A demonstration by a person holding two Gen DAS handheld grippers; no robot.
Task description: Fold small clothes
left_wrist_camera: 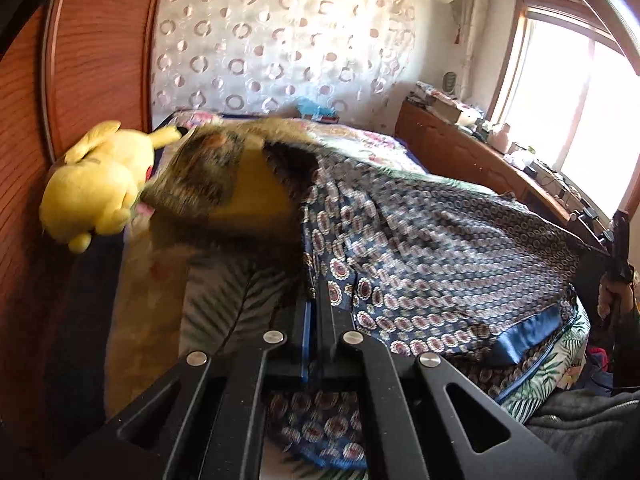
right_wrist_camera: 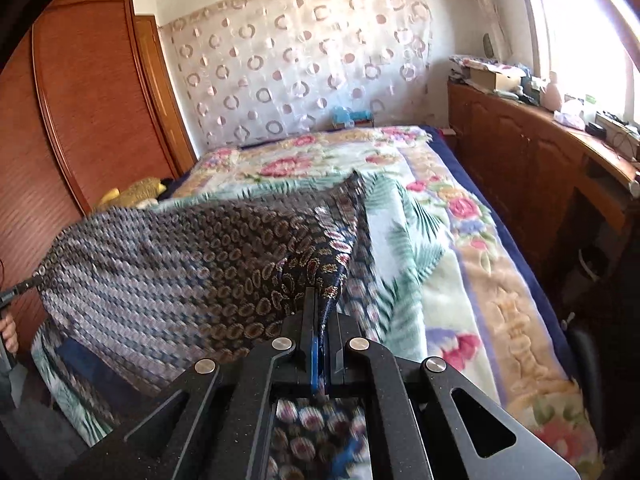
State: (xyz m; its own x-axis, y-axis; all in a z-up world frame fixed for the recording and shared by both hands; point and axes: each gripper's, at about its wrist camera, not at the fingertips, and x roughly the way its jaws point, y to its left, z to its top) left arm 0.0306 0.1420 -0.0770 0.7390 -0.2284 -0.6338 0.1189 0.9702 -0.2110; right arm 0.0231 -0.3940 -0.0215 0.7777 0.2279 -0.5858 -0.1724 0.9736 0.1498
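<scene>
Left tool (left_wrist_camera: 314, 304) and right tool (right_wrist_camera: 320, 312) each clench a corner of the patterned cloth (left_wrist_camera: 440, 240), stretched between them above the bed (right_wrist_camera: 460, 260).

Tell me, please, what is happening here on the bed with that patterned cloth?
A person holds a gripper in each hand and is folding a small patterned garment over the bed. The left gripper and the right gripper are each shut on an edge of it, so the cloth hangs stretched between them, lifted off the floral blanket. A yellow plush toy lies at the bed's edge by the wardrobe.
</scene>
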